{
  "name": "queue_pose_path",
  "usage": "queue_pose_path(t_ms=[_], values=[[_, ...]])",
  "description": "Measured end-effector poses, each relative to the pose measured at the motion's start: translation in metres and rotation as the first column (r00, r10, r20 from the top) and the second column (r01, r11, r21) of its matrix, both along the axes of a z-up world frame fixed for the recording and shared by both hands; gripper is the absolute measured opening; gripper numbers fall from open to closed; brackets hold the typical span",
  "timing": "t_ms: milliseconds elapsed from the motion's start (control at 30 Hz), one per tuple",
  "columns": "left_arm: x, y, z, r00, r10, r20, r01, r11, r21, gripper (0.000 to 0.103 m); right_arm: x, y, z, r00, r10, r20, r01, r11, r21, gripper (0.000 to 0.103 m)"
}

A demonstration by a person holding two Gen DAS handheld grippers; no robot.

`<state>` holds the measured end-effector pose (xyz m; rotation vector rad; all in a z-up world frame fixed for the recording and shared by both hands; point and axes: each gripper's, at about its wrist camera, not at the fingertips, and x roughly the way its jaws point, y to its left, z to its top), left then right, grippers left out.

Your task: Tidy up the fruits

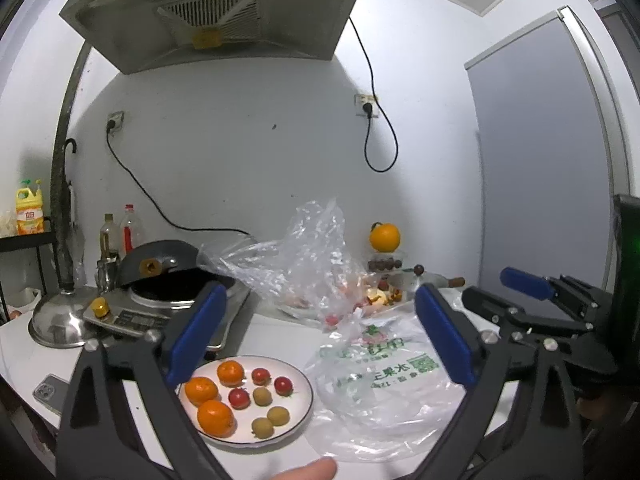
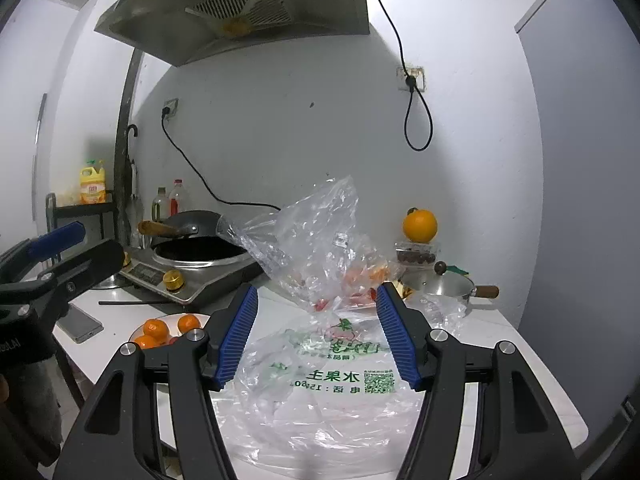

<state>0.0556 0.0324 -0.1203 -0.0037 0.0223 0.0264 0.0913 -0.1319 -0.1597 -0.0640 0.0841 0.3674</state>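
A white plate (image 1: 301,411) on the white counter holds three mandarins (image 1: 215,417), three cherry tomatoes (image 1: 239,397) and three small yellow-green fruits (image 1: 278,415). My left gripper (image 1: 320,332) is open and empty above the plate and a flat printed plastic bag (image 1: 380,376). My right gripper (image 2: 316,332) is open and empty above the same bag (image 2: 332,376). A crumpled clear bag (image 2: 316,240) behind it holds more red and orange fruit. The plate's left part shows in the right wrist view (image 2: 172,322).
An induction cooker with a black wok (image 2: 200,250) stands at the back left. A large orange (image 2: 420,225) sits on a clear box of dark fruits at the back right, beside a small steel pot (image 2: 448,284). A phone (image 2: 82,324) and a steel lid (image 1: 60,320) lie at left.
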Motion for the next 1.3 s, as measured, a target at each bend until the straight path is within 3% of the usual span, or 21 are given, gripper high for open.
queue_pose_path(t_ms=[1300], values=[[0.011,-0.019,-0.005,0.999,0.010,-0.045,-0.010,1.000,0.013,0.097,0.002,-0.020,-0.009,0.999,-0.018,-0.046,0.018,1.000,0.018,0.065]])
